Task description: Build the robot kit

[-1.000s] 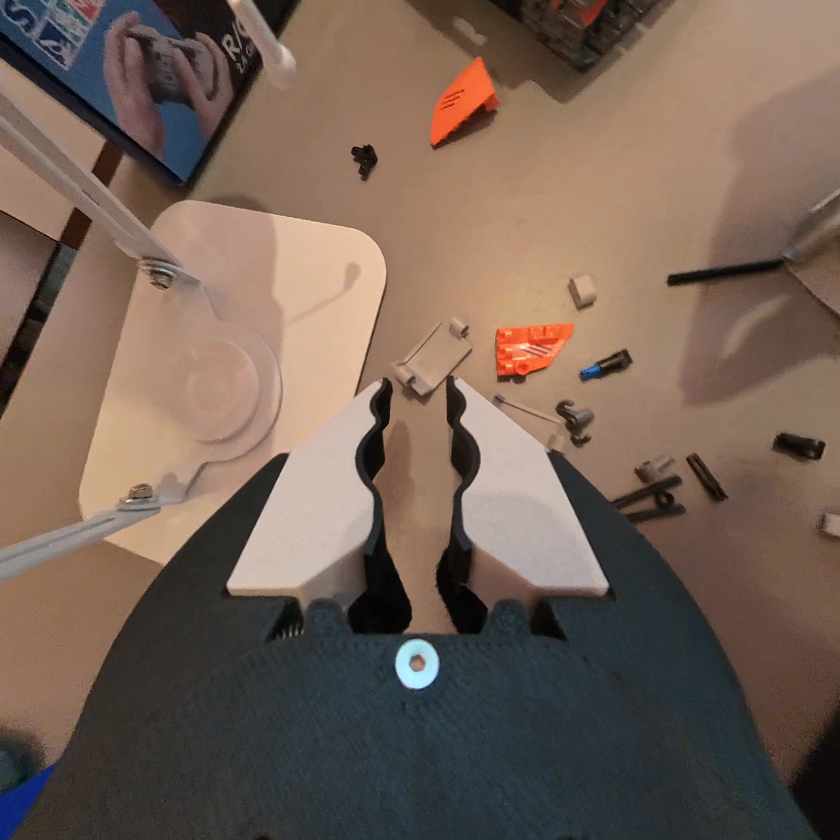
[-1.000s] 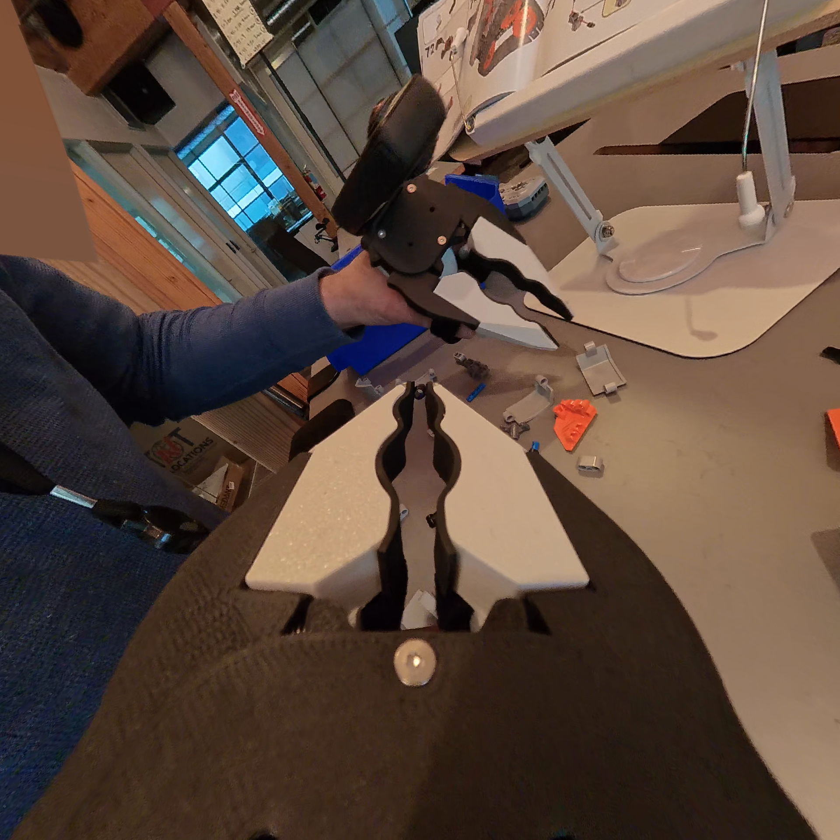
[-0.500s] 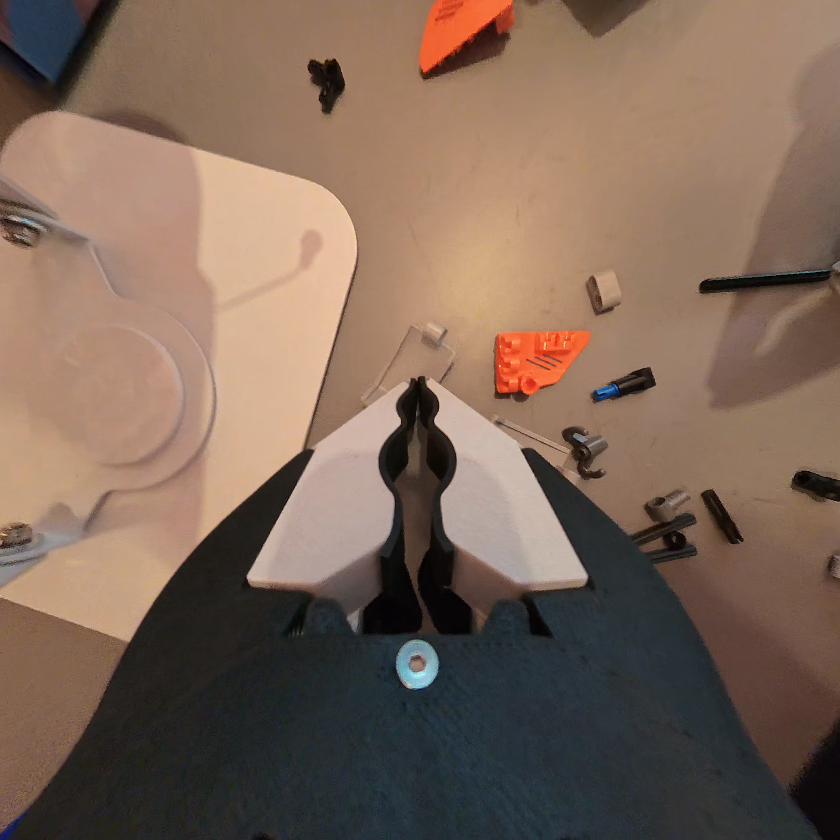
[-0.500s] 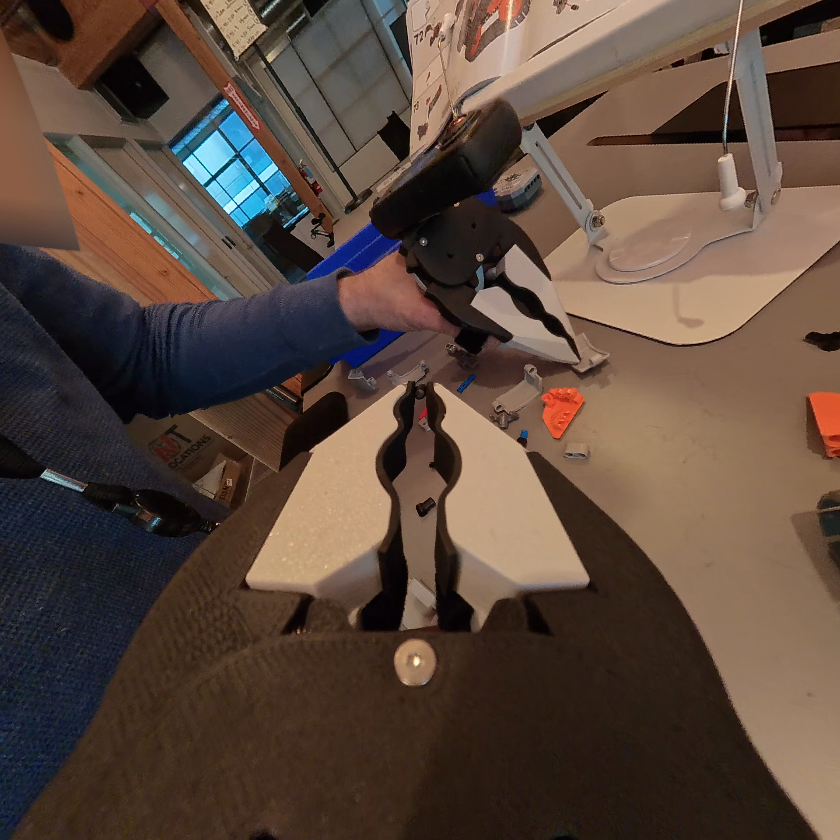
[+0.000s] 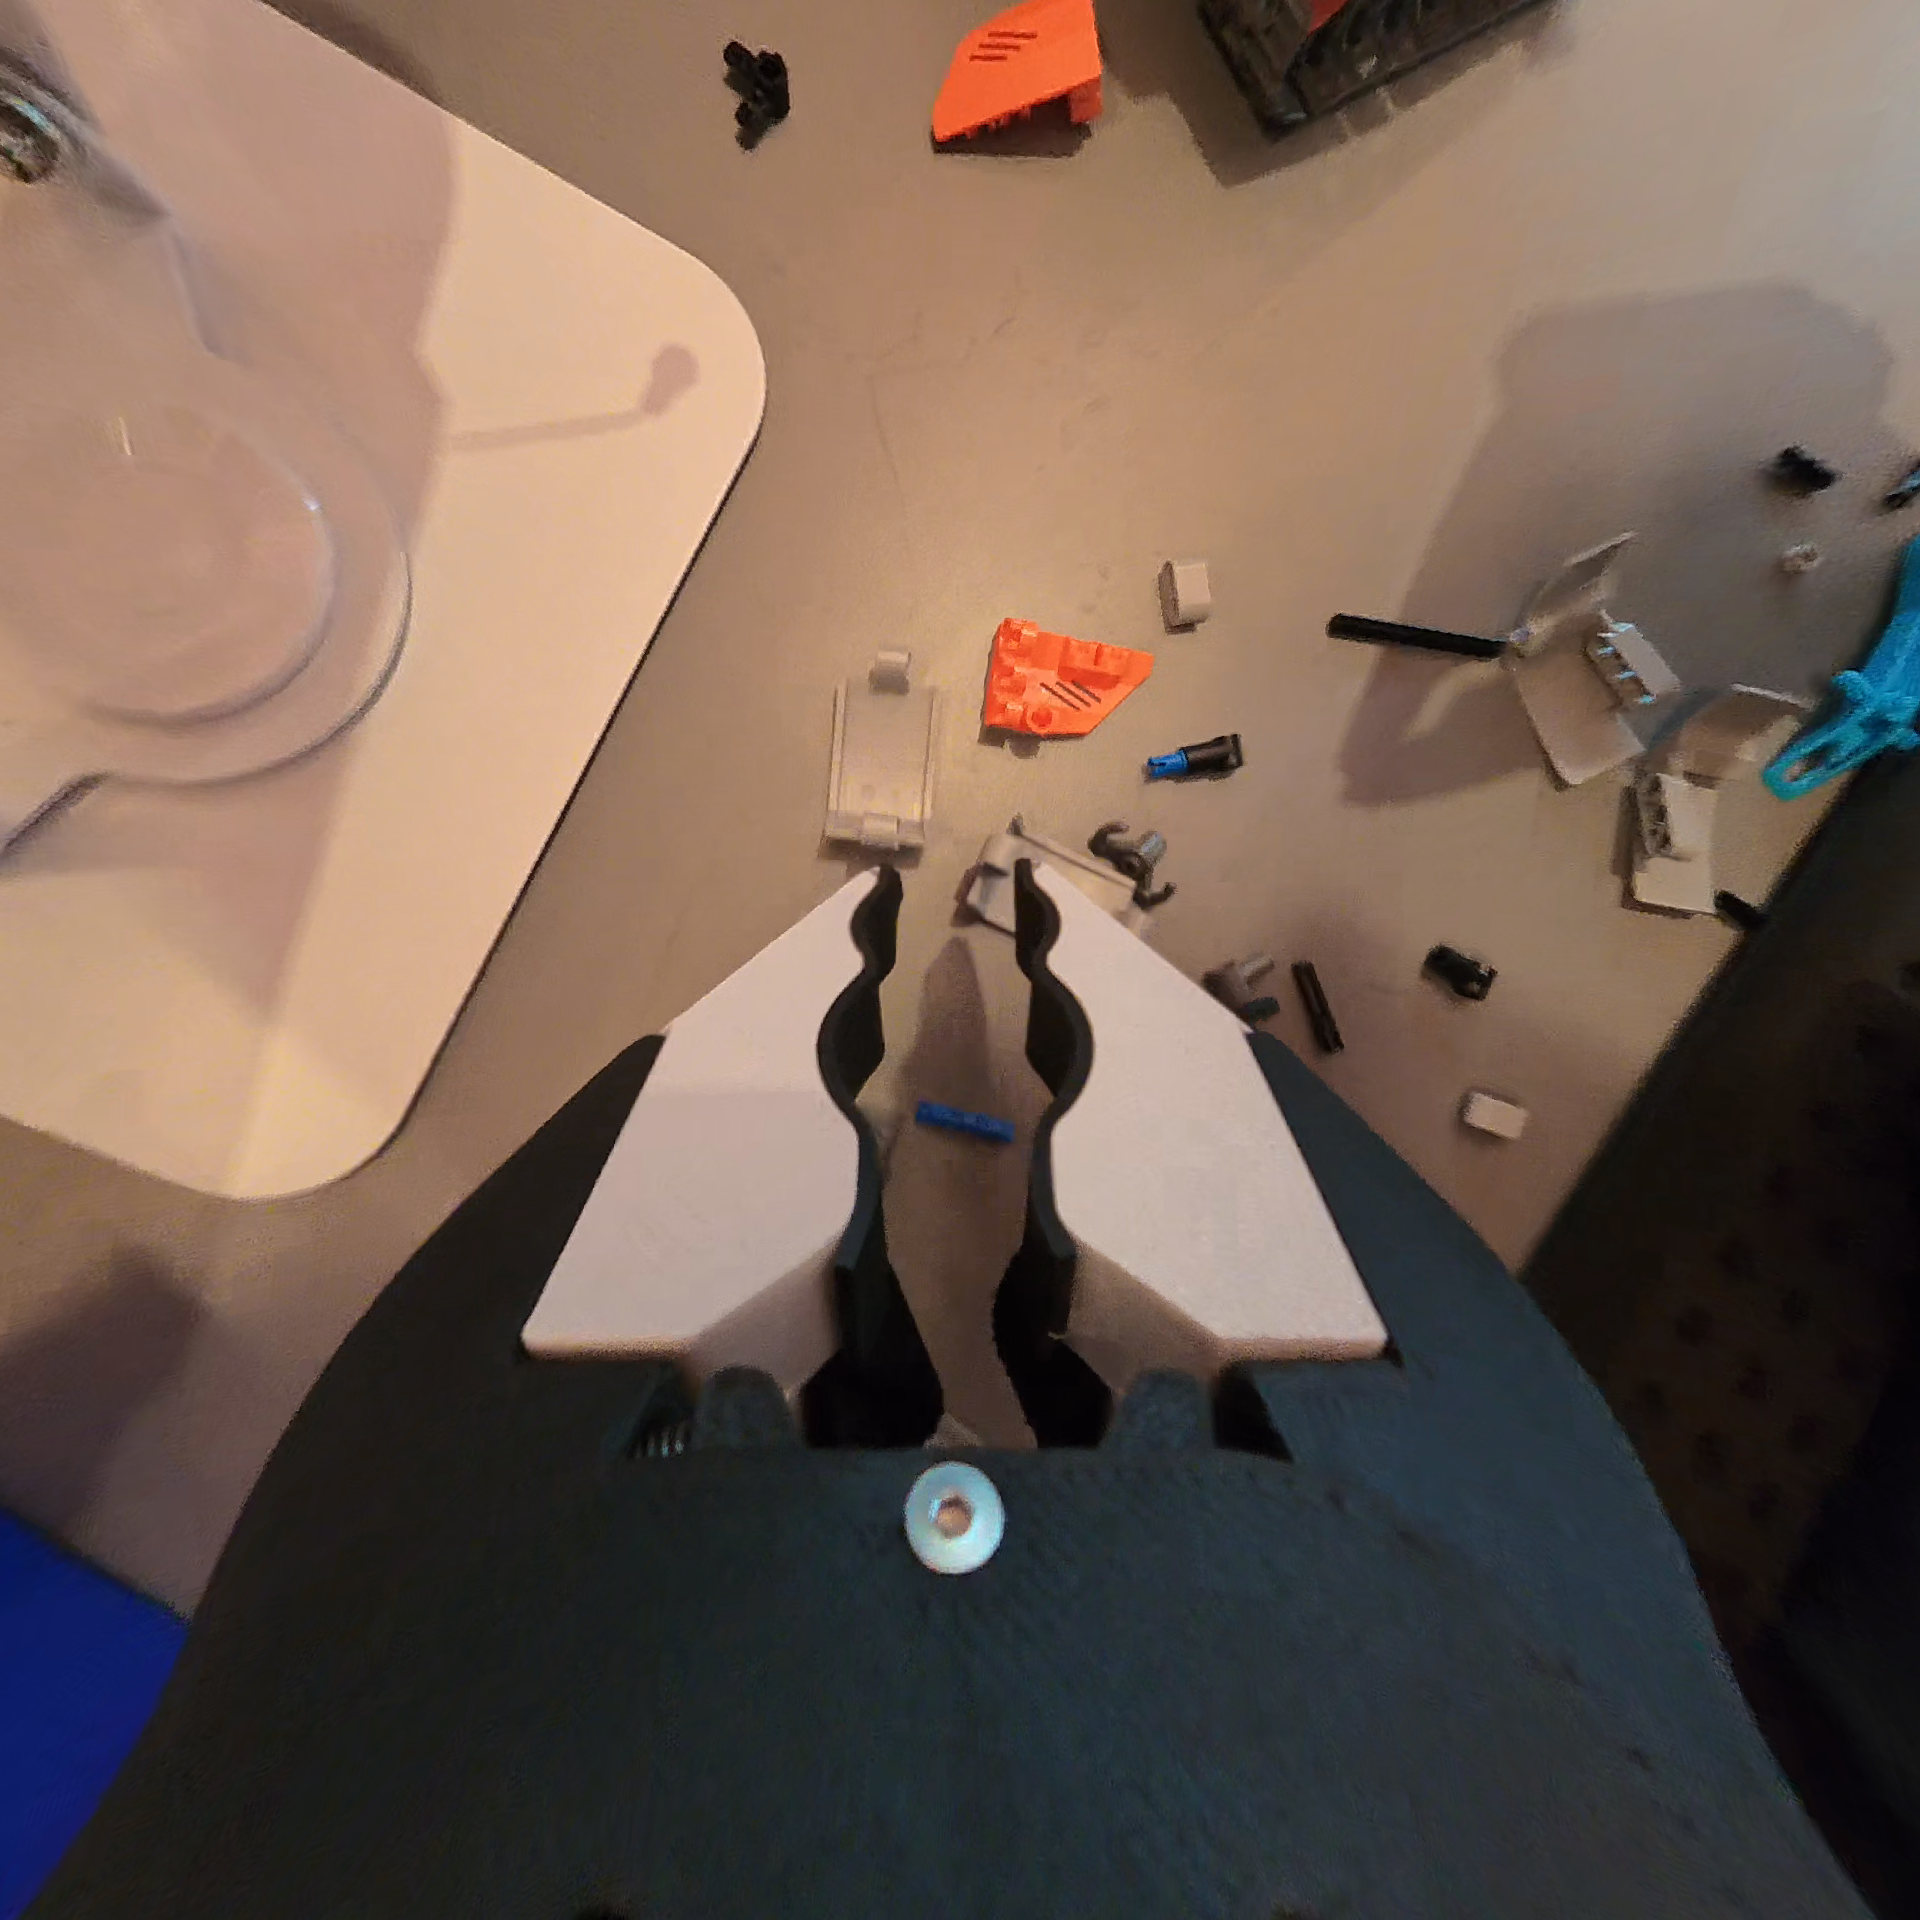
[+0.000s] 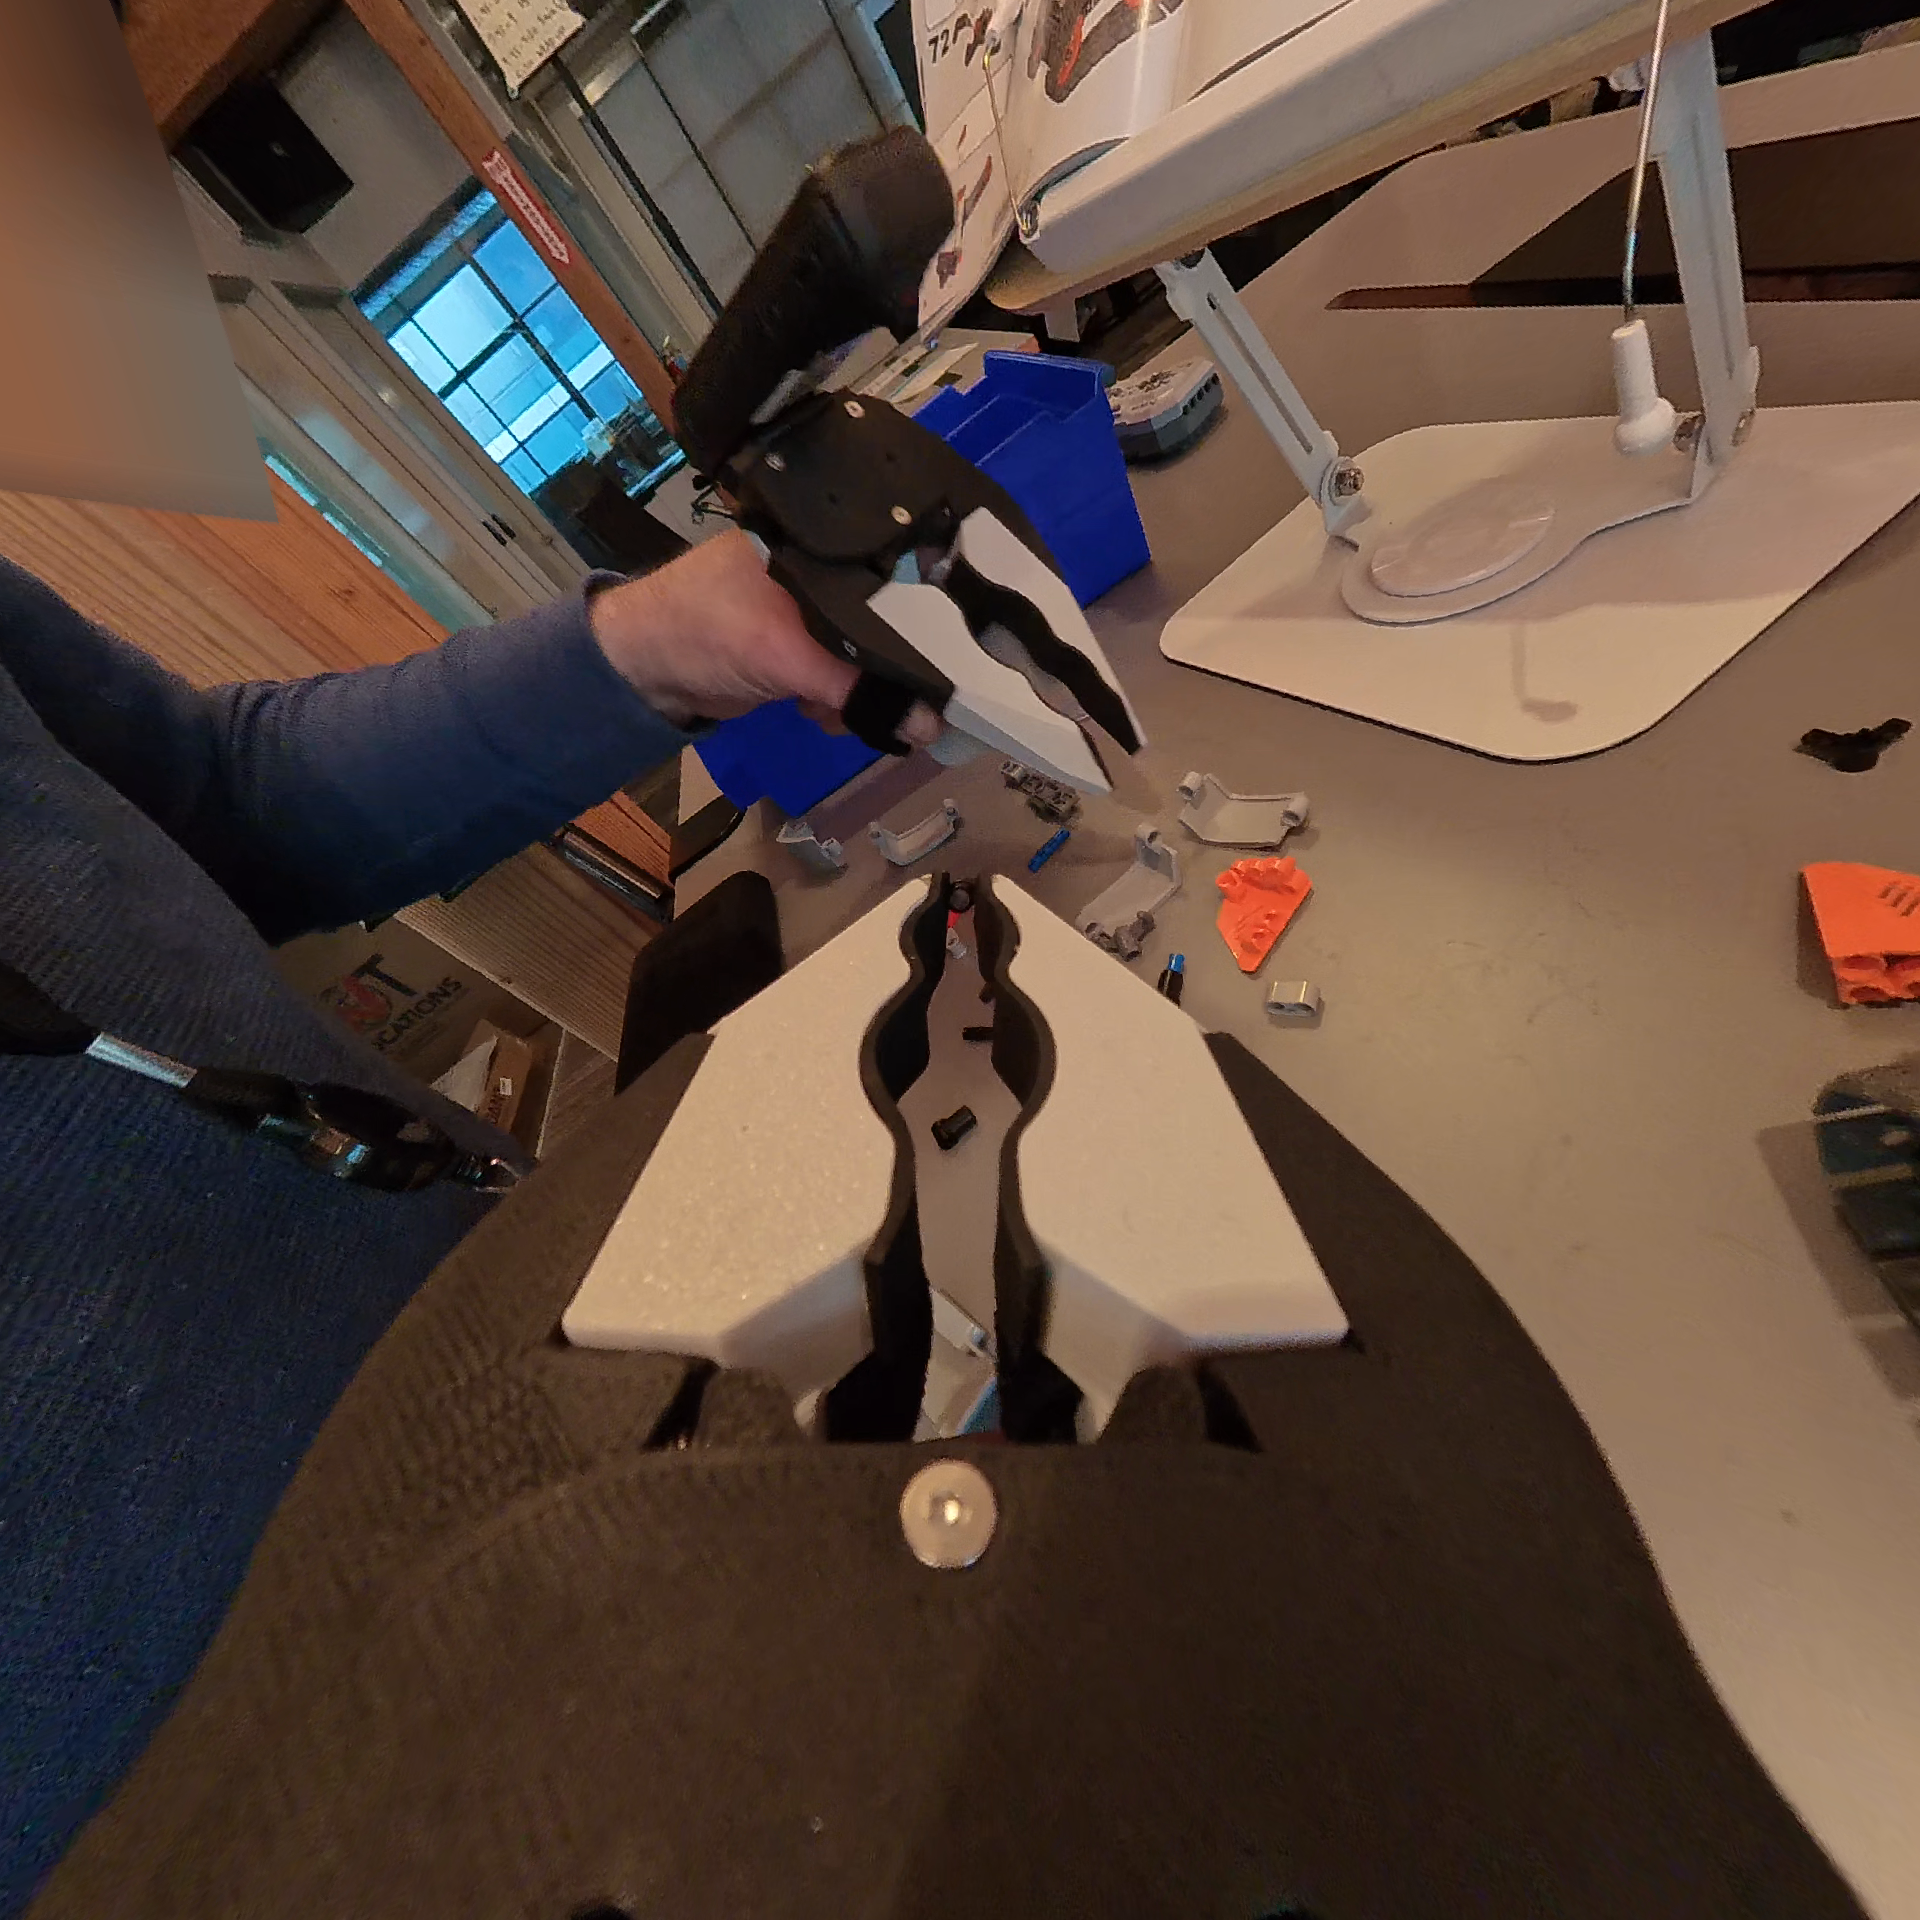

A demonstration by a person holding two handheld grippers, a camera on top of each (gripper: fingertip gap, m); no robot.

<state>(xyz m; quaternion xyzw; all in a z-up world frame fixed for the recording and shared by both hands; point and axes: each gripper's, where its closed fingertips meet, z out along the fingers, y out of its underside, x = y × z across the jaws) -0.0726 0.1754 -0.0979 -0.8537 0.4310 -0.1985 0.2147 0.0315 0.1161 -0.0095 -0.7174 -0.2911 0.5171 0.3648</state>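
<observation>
My left gripper (image 5: 954, 883) is open and empty, held low over the grey table. A flat grey panel (image 5: 881, 764) lies just beyond its left fingertip, and a bent grey piece (image 5: 997, 878) lies by its right fingertip. A small blue pin (image 5: 964, 1122) shows on the table between the fingers. An orange wedge plate (image 5: 1060, 691) lies past the panel. In the right wrist view the left gripper (image 6: 1101, 748) is held by a hand above the same panel (image 6: 1242, 821). My right gripper (image 6: 961, 896) is shut on a small black piece at its tips.
A white stand base (image 5: 312, 623) fills the left, with a book on its arm (image 6: 1247, 135). A larger orange piece (image 5: 1023, 78), a black axle (image 5: 1413, 636), white panels (image 5: 1590, 665), a teal part (image 5: 1860, 707) and small pins lie scattered. A blue bin (image 6: 1039, 488) stands behind.
My left gripper shut at the grey panel's edge half a second ago, then opened and drew back. The panel now lies turned. The right gripper stayed shut.
</observation>
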